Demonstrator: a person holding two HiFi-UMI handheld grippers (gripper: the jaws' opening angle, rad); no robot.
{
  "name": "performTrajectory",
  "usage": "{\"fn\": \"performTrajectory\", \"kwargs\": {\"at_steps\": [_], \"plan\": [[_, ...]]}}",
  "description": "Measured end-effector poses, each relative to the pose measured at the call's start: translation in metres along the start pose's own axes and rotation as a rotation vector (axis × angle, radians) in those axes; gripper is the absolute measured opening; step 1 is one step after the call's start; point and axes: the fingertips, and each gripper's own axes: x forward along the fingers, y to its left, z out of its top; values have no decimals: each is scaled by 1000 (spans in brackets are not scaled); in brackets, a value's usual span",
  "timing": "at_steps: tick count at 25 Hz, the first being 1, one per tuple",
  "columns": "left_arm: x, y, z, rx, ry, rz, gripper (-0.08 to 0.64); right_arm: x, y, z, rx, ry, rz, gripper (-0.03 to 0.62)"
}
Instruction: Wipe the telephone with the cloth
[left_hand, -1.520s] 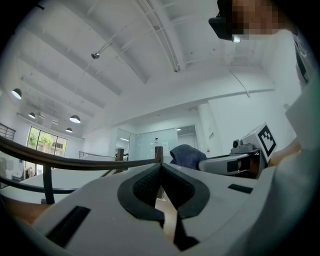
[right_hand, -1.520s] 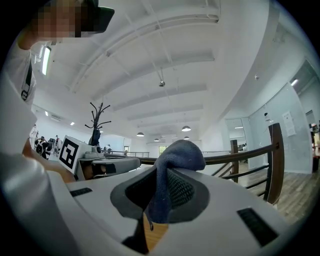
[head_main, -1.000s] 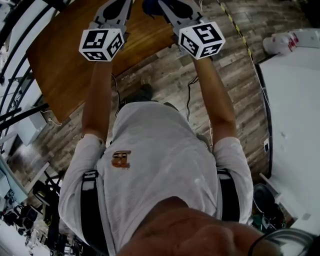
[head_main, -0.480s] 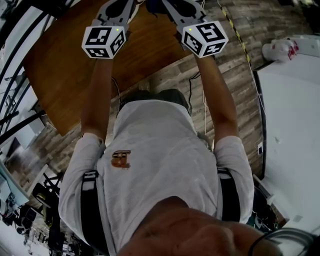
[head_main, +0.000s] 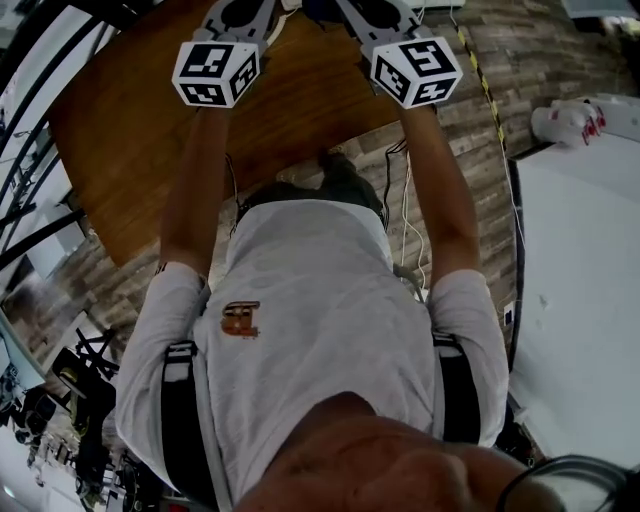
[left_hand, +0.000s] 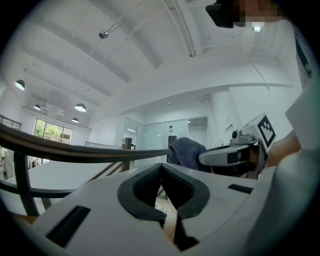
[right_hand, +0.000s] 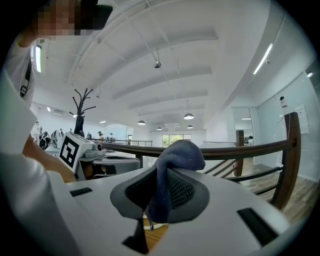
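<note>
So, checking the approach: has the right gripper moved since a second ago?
Yes. The right gripper has advanced toward the wooden table; its cube, earlier over floor beside the table's near edge, now overlaps it.

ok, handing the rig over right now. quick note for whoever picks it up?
The left gripper is shut and empty, held about level.
The right gripper is shut on the cloth, which is blue and bunches up above the jaws.
Both are held out over the wooden table.
The phone shows in no view, so find it first.
Done: the cloth is in hand.
Left: reach the phone and wipe it. Nothing here shows any wiping yet.
</note>
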Motion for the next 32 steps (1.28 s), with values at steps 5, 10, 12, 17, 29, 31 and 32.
{"fn": "performTrajectory", "kwargs": {"at_steps": [5, 10, 12, 17, 29, 31, 32], "plan": [[43, 7, -12, 7, 35, 59, 18, 18, -42, -6, -10, 6, 70, 72], [81, 15, -28, -9, 86, 147, 18, 34, -85, -10, -12, 13, 154, 72], [100, 23, -33, -15, 102, 183, 18, 45, -106, -11, -14, 19, 184, 72], [136, 40, -45, -12, 140, 272, 18, 72, -146, -17, -33, 37, 269, 72], [183, 85, -93, -41, 312, 369, 20, 144, -189, -44, -25, 140, 391, 72], [189, 96, -103, -52, 334, 373, 20, 160, -193, -52, -13, 162, 399, 72], [191, 100, -108, -59, 347, 376, 20, 167, -194, -56, -4, 174, 405, 72]]}}
